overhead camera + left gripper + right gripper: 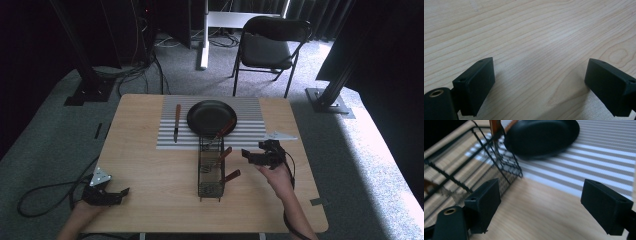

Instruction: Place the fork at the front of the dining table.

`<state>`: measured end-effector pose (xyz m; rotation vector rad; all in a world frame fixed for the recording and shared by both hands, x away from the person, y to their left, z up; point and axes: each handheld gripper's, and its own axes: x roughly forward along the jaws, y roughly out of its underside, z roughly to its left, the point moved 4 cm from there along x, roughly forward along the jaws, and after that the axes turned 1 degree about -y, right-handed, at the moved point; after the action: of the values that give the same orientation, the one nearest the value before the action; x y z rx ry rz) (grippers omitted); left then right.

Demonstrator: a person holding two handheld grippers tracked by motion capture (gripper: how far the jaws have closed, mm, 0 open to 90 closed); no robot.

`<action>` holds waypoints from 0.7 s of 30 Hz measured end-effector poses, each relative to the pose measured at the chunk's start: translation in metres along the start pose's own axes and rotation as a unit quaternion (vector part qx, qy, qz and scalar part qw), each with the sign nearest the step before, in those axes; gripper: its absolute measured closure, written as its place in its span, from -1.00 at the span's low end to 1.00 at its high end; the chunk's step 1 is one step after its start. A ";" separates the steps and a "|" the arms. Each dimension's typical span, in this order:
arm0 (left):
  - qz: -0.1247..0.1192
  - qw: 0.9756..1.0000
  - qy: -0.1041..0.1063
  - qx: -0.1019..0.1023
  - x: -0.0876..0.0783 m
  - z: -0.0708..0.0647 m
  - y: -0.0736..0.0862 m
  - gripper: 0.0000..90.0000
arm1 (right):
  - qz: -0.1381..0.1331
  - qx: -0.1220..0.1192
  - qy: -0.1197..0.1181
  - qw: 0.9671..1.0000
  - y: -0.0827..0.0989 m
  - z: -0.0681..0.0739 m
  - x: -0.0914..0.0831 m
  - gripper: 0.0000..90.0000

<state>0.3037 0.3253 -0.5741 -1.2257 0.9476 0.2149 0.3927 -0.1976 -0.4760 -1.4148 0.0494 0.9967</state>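
Note:
A black plate (211, 116) lies on a grey striped mat (250, 127) at the table's far middle, and a brown-handled knife (176, 122) lies on the mat to its left. In front of the plate stands a black wire basket (210, 170) with three brown-handled utensils (224, 153) leaning out to the right. My right gripper (247, 155) hovers open just right of the basket, with the basket (474, 160) and the plate (541, 135) ahead of its jaws. At the front left corner my left gripper (120, 192) rests open over bare wood (536, 45).
A wooden table (150, 170) stands on grey carpet. A black folding chair (270, 47) stands behind it. Black frame posts (82, 60) rise at the far left and the far right. A cable (45, 192) trails from the left gripper over the floor.

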 end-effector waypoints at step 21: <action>0.000 1.000 0.000 0.000 0.000 0.000 0.000 -0.80 | -0.014 0.001 -0.038 0.999 -0.058 0.023 0.028 -0.54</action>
<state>0.3037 0.3253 -0.5741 -1.2257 0.9478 0.2146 0.4323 -0.1539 -0.4416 -1.3722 -0.0247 1.0257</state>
